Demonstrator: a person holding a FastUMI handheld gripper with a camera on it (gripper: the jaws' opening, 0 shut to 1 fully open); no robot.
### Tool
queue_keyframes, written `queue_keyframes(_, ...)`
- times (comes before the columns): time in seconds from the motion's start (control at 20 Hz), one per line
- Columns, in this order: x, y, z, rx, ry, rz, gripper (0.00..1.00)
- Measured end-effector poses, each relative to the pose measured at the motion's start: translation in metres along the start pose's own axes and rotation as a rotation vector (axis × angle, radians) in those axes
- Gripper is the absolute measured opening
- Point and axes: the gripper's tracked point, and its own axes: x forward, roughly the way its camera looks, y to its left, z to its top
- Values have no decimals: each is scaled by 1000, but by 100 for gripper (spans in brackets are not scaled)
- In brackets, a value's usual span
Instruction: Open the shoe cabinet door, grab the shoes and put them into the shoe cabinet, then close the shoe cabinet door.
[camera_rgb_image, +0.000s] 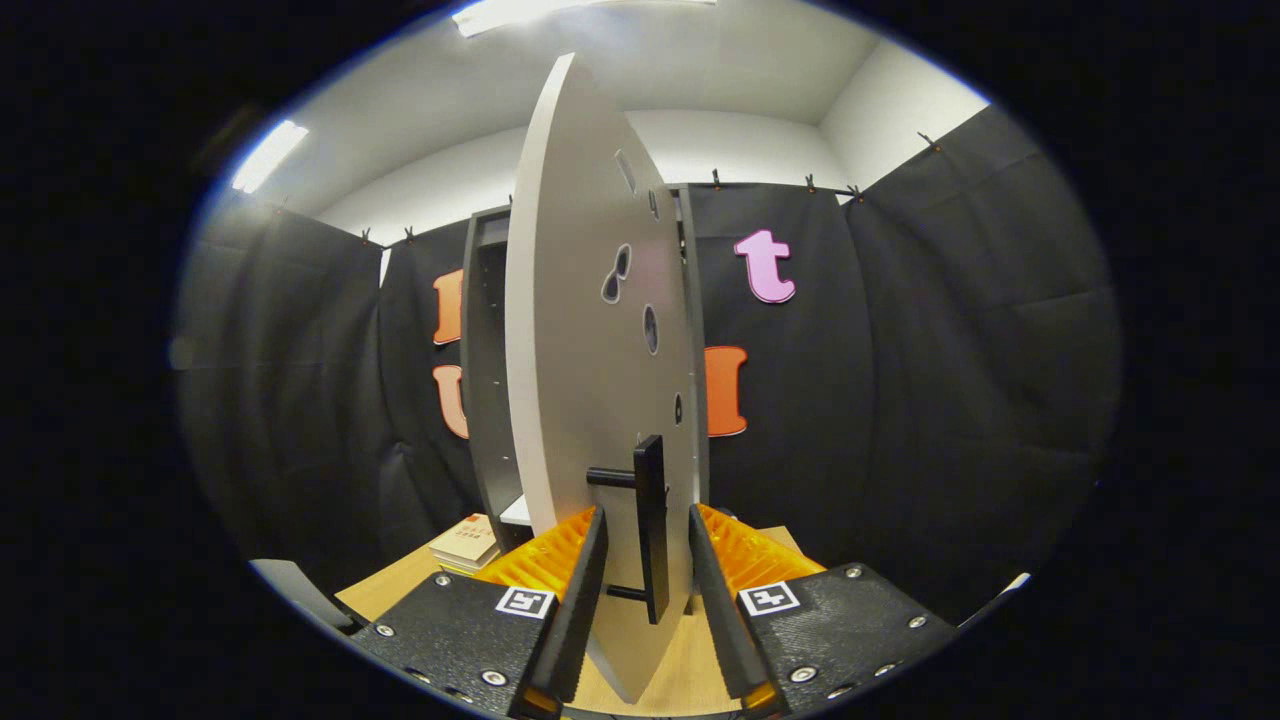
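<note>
the shoe cabinet (487, 380) stands at the far wall, its door (580, 380) swung out edge-on toward the gripper (647, 590), whose fingers are spread wide around the door's black bar handle (652, 520), neither clearly pressing it. the door looks a stiff, light panel that should swing easily; the handle is the sure hold. the gripper points level, straight at the door.

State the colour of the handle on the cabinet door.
Black; the handle stands between the open gripper fingers in the gripper view.
</note>
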Motion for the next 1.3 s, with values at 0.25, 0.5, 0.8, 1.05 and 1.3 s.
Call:
queue_keyframes(0.25,13,16,-1,9,0,64,54)
queue_keyframes(0.5,25,40,-1,25,5,135,54)
queue_keyframes(0.8,48,72,-3,16,8,201,60)
queue_keyframes(1.05,74,103,-7,40,16,283,66)
queue_keyframes(1.3,113,150,-16,-14,20,326,69)
